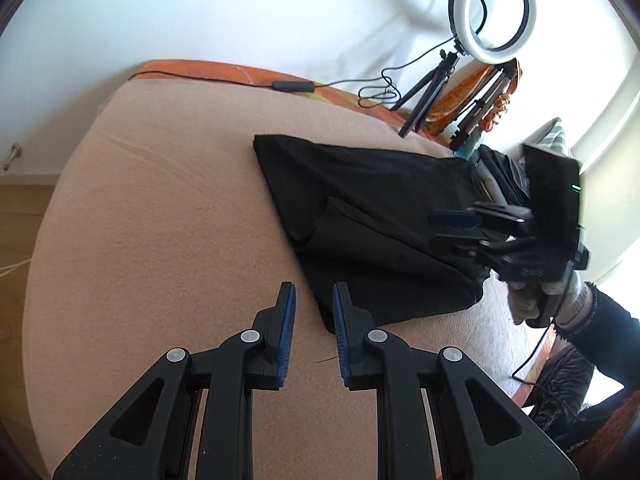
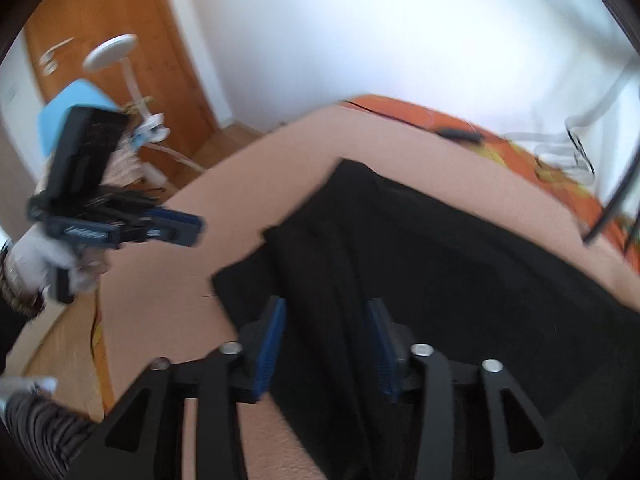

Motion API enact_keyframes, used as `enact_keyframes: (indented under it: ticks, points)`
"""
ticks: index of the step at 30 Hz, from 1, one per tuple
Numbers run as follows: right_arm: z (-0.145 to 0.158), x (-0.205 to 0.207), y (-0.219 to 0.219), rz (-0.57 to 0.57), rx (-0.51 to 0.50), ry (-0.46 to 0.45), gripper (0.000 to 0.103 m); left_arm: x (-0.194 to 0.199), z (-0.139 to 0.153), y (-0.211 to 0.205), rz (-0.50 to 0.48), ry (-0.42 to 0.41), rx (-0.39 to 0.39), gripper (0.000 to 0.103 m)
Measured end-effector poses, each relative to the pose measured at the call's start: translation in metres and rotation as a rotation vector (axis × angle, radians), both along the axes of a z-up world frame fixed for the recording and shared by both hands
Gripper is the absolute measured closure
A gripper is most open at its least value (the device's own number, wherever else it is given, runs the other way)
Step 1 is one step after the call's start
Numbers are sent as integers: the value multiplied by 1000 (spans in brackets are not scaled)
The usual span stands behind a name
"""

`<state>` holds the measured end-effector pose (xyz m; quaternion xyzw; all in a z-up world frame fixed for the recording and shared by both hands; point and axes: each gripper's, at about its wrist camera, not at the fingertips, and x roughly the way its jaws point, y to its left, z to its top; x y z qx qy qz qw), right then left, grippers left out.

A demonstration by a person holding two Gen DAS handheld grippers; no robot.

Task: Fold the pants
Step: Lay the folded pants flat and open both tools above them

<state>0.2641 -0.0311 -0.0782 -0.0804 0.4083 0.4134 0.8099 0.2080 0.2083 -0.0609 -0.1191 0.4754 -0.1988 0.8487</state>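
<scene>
Black pants lie folded on a peach-covered bed; they also show in the right wrist view. My left gripper is open and empty, hovering just off the pants' near corner. My right gripper is open above the pants' near edge, with the cloth under the gap between its fingers. In the left wrist view the right gripper hangs over the pants' right side. In the right wrist view the left gripper is held off the pants' left edge. The right wrist view is blurred.
A ring light on a tripod stands at the far right of the bed with its cable trailing along an orange blanket. A wooden door and a white lamp stand beyond the bed's left edge.
</scene>
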Motion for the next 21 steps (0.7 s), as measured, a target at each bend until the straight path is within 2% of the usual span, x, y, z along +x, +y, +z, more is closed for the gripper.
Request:
enact_keyframes:
  ticks: [2, 4, 6, 9, 10, 12, 17, 21]
  points:
    - [-12, 20, -2, -37, 42, 93, 49, -2, 4, 3, 8, -13, 1, 87]
    - [-23, 32, 0, -12, 121, 223, 52, -4, 7, 5, 16, -21, 2, 87]
    - [-28, 29, 9, 62, 180, 317, 53, -5, 9, 9, 28, -29, 7, 87]
    - [-20, 6, 17, 255, 289, 390, 53, -7, 10, 13, 38, -34, -3, 87]
    - [-13, -2, 15, 287, 306, 364, 57, -7, 10, 13, 40, -35, 0, 87]
    - [-1, -6, 9, 258, 288, 265, 53, -6, 10, 12, 39, -35, 4, 87]
    - [-1, 7, -11, 159, 276, 260, 54, -5, 11, 1, 20, -39, 3, 87]
    - [6, -1, -47, 72, 256, 187, 54, -4, 16, -24, -28, -62, 34, 87]
